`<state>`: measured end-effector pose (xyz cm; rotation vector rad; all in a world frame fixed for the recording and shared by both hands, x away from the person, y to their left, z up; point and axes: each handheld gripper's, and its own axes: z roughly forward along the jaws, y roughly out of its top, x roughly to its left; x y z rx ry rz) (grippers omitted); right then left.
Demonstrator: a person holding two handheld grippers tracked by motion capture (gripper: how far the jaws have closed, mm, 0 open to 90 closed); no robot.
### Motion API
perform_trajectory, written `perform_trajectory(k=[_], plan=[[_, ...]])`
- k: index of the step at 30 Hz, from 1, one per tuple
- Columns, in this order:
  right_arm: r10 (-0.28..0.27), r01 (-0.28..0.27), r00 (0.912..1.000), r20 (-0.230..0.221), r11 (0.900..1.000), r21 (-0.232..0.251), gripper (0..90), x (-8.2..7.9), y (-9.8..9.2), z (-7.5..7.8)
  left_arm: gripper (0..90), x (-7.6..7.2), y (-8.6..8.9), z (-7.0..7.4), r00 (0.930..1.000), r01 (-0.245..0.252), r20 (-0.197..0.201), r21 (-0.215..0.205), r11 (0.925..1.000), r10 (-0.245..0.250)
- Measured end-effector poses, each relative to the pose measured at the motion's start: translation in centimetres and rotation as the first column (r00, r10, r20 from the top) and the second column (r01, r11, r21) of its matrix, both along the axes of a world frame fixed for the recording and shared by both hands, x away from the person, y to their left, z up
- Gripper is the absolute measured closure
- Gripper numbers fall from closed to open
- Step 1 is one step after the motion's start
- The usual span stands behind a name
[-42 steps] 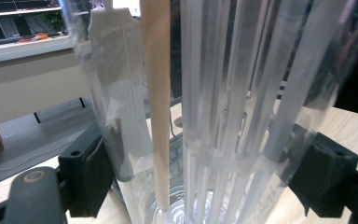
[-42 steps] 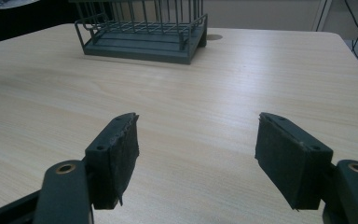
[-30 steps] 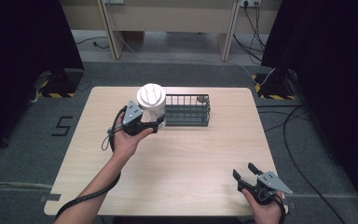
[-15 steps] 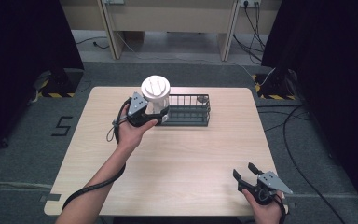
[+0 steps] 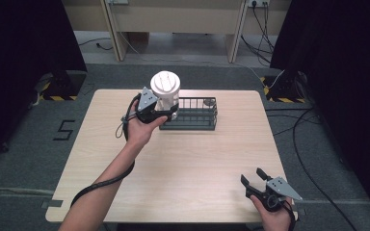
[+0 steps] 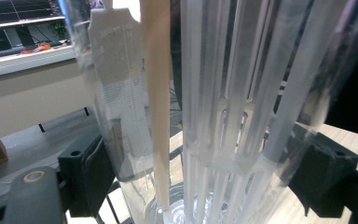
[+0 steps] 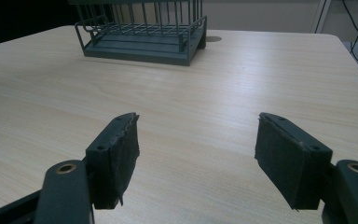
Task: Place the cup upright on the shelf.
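Note:
A clear plastic tumbler with a white lid (image 5: 165,89) is held upright in the air over the left end of the dark wire basket (image 5: 192,117). My left gripper (image 5: 160,113) is shut on the tumbler's lower body. In the left gripper view the ribbed clear wall of the tumbler (image 6: 223,107) stands between the two black pads (image 6: 89,172), with a pale straw inside. My right gripper (image 5: 253,181) rests near the table's front right edge, open, with nothing between its pads (image 7: 116,154). The basket (image 7: 144,35) lies far ahead of it.
The light wooden table (image 5: 183,168) is bare between the basket and the right gripper. Grey carpet surrounds it, with desk legs and cables beyond the far edge and dark curtains at both sides.
The left gripper has carried the tumbler to the right and farther back, from beside the basket's left end to over it. The right gripper has stayed put.

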<state>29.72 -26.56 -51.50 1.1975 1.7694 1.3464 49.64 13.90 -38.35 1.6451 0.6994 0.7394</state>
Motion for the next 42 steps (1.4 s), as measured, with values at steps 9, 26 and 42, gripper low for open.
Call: perform_trajectory(k=[9, 26, 42], plan=[[0.001, -0.001, 1.0000, -0.004, 1.000, -0.002, 31.2, 0.0, 0.0, 0.0, 17.8, 1.4, -0.4, -0.2, 0.9999, -0.010, -0.014, 0.006, 0.9999, 0.010], [0.007, -0.007, 1.0000, -0.001, 1.000, -0.023, 31.3, 0.0, 0.2, 0.0, 17.8, 4.4, -2.6, -0.7, 0.9993, -0.015, -0.034, 0.003, 0.9999, 0.015], [0.013, -0.013, 0.9999, 0.000, 1.000, -0.015, 31.3, 0.0, 0.1, 0.0, 17.8, 6.6, -4.7, -1.7, 0.9974, -0.029, -0.067, 0.003, 0.9996, 0.029]])
